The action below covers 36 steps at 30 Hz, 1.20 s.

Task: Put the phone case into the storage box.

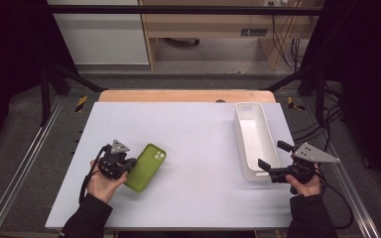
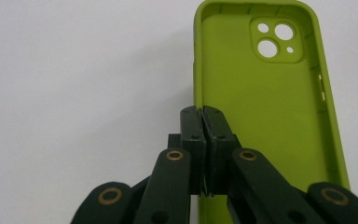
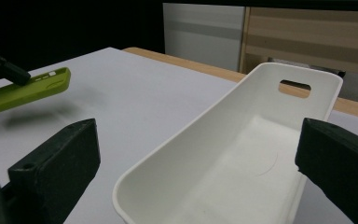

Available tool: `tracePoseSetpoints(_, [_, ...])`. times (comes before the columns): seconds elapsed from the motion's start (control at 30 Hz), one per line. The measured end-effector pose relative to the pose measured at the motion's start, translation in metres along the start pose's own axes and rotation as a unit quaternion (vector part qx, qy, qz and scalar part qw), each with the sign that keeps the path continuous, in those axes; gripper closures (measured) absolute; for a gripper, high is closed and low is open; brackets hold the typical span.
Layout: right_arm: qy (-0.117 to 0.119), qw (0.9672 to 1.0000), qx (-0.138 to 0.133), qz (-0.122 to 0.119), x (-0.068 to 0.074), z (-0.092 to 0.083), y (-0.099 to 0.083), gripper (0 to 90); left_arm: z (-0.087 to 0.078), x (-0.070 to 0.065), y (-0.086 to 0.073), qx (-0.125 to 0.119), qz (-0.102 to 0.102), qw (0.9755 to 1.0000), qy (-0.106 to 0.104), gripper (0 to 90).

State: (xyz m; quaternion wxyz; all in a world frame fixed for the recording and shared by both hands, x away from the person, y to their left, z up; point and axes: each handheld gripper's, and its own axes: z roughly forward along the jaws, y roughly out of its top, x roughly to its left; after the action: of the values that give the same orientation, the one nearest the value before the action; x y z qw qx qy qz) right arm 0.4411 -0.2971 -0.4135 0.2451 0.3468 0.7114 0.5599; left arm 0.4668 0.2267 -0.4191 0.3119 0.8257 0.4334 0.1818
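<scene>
Left tongs (image 1: 129, 163) clenched on the side wall of the green phone case (image 1: 147, 166), near the bench's (image 1: 198, 144) front-left corner; the right gripper view shows the case lifted clear of the surface. Case's long axis runs away from the tongs, camera cutout at the far end. White bin (image 1: 254, 139) lies along the right edge, well apart. Right tongs (image 1: 273, 159) released, jaws spread beside the bin's near end.
</scene>
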Motion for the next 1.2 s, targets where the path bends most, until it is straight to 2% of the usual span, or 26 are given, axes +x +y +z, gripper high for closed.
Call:
tracePoseSetpoints(0.17, [0.001,1.0,0.002,-0.003,0.001,0.0,0.001,0.5,-0.006,-0.004,0.003,-0.011,0.015,0.9998,0.004,88.0])
tracePoseSetpoints(0.53, [0.0,0.9999,0.006,-0.008,0.004,0.001,0.003,0.5,-0.014,-0.013,0.008,-0.032,0.037,0.9988,-0.003,87.9])
tracePoseSetpoints(0.8, [0.002,0.9999,0.005,-0.012,0.006,0.002,0.005,0.5,-0.021,-0.021,0.014,-0.049,0.059,0.9971,-0.003,87.9])
tracePoseSetpoints(1.07, [0.001,0.9998,0.005,-0.02,0.009,0.002,0.007,0.5,-0.028,-0.025,0.02,-0.062,0.071,0.9955,-0.005,87.9])
tracePoseSetpoints(1.2, [0.005,0.9997,0.005,-0.024,0.012,0.002,0.011,0.5,-0.031,-0.03,0.025,-0.07,0.085,0.9939,-0.007,87.9])
